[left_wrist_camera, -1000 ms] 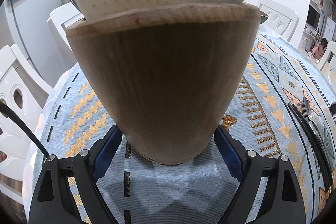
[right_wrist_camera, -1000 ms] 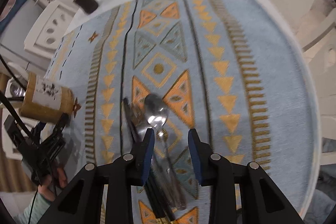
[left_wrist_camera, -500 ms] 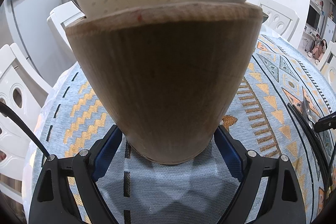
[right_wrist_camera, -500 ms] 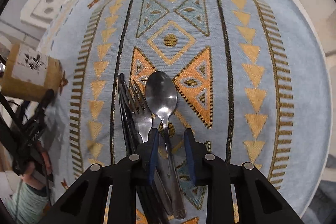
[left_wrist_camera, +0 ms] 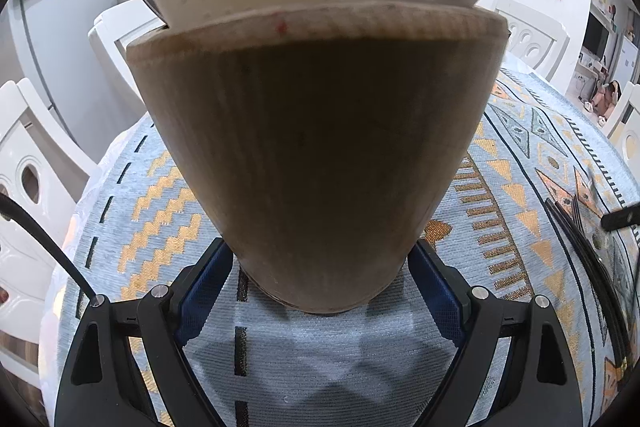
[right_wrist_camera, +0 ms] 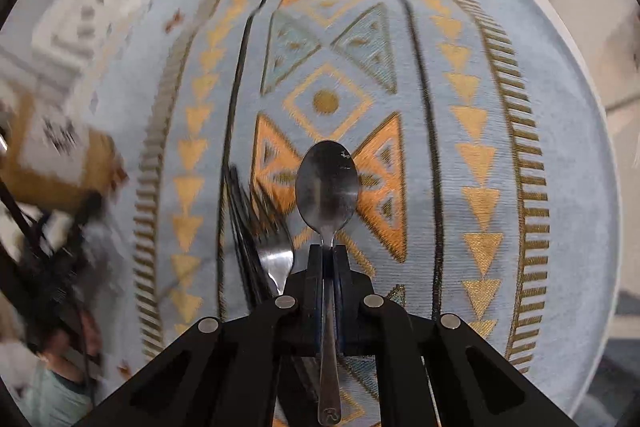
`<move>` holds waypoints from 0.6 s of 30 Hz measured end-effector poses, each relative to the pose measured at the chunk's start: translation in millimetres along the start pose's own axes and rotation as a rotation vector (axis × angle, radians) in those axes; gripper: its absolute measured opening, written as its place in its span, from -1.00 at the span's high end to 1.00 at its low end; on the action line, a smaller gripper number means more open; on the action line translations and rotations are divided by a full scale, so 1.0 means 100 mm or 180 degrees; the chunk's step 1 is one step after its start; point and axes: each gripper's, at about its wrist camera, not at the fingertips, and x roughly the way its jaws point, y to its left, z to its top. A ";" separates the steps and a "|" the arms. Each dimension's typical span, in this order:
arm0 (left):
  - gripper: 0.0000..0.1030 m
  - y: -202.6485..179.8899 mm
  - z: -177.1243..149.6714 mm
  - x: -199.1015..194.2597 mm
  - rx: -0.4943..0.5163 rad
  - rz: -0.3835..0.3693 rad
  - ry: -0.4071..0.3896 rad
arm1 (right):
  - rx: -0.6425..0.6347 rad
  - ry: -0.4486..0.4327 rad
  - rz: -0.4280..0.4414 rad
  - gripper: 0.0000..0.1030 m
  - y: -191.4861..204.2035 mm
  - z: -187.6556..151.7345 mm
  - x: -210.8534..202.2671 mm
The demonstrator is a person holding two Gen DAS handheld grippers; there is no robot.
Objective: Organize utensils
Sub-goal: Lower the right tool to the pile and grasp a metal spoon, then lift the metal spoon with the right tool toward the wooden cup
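Since earlier frame, right gripper point(right_wrist_camera: 328, 255) lowered, jaws closed on spoon point(right_wrist_camera: 327, 187) neck. Spoon lies mid-tablecloth point(right_wrist_camera: 500, 147), beside fork point(right_wrist_camera: 276, 259). Wooden holder point(left_wrist_camera: 316, 163) clamped by left gripper point(left_wrist_camera: 320, 291) near tablecloth's edge, steadied, probably to receive spoon.

Steel spoon point(right_wrist_camera: 327, 187) bowl-up; fork point(right_wrist_camera: 276, 255) beside; wood holder point(left_wrist_camera: 316, 163) tilted.
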 end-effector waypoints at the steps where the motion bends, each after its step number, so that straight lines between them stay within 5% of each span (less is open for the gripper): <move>1: -0.74 0.00 0.00 0.00 -0.0003 -0.0002 0.0001 | 0.0073 -0.0063 0.0070 0.92 -0.05 0.02 -0.07; 18: -0.73 0.03 0.02 0.03 -0.0024 -0.0032 0.0021 | 0.0267 -0.0535 0.0733 0.92 -0.13 -0.17 -0.65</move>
